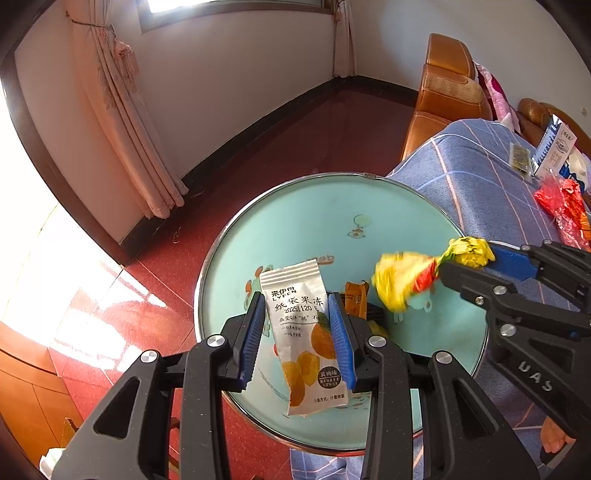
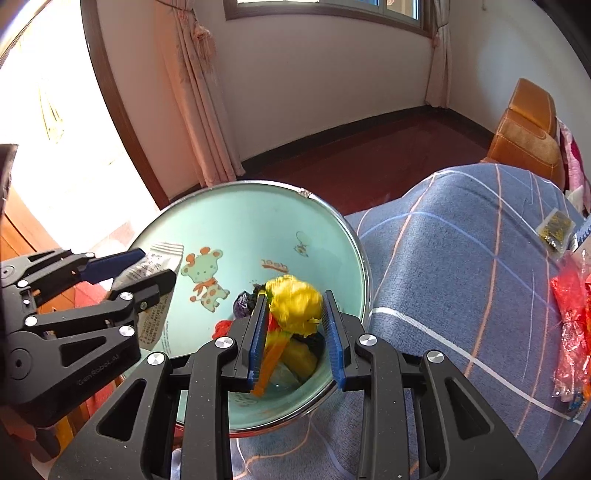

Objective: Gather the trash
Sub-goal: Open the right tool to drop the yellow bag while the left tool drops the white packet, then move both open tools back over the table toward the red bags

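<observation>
Foil jelly pouch [image 1: 301, 332] is hanging clamped in the left gripper [image 1: 297, 334] above the teal basin [image 1: 332, 206], while the right gripper [image 2: 295, 332] is pinching a crumpled yellow wrapper [image 2: 293, 304] near the rim; either light piece risks drifting outside onto the blue plaid cloth [image 2: 461, 258] on release.

1. A pink curtain [image 1: 122, 122] hangs tied back beside the window [image 2: 325, 7].
2. A red floor [image 1: 295, 136] meets white walls along a dark skirting board.
3. An orange leather sofa [image 1: 447, 96] stands against the wall.
4. A blue checked cloth [image 2: 461, 266] covers the surface on the right.
</observation>
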The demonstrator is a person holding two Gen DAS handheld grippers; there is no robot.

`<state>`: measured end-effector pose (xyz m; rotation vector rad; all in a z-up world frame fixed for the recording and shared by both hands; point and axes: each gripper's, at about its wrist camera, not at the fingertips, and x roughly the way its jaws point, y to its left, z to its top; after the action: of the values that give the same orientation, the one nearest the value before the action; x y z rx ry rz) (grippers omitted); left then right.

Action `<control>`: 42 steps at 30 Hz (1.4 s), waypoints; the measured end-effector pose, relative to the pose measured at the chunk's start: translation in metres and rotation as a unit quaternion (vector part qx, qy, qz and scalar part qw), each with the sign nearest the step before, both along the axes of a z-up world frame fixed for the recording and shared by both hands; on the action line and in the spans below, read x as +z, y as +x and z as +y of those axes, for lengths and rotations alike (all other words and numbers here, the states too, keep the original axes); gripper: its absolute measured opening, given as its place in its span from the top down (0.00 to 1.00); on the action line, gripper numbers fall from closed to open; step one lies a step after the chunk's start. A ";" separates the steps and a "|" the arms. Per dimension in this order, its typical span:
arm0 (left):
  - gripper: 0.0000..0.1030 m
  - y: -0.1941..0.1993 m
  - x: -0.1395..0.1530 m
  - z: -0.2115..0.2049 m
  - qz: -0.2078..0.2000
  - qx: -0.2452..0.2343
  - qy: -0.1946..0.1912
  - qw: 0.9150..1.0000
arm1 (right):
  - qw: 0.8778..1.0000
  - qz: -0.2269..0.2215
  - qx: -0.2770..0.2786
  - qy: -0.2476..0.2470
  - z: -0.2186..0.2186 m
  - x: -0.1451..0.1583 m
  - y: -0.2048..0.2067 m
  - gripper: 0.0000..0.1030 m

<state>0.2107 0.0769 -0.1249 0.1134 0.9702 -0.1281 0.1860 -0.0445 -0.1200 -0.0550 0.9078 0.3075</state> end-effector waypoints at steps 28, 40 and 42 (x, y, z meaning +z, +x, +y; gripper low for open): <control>0.07 -0.037 0.038 -0.026 -0.066 0.023 0.037 0.997 | 0.988 -0.092 -0.117 0.033 -0.092 0.042 -0.065 0.23; 0.06 -0.059 0.039 -0.074 -0.054 -0.013 0.029 0.998 | 0.979 -0.082 -0.181 0.036 -0.163 0.038 -0.104 0.23; 0.06 -0.064 0.037 -0.084 -0.052 -0.027 0.028 0.998 | 0.977 -0.084 -0.195 0.029 -0.177 0.035 -0.112 0.23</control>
<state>0.1465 -0.0070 -0.0876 0.1961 0.8666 -0.1429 0.0736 -0.2217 -0.0845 0.1484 0.7226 -0.0367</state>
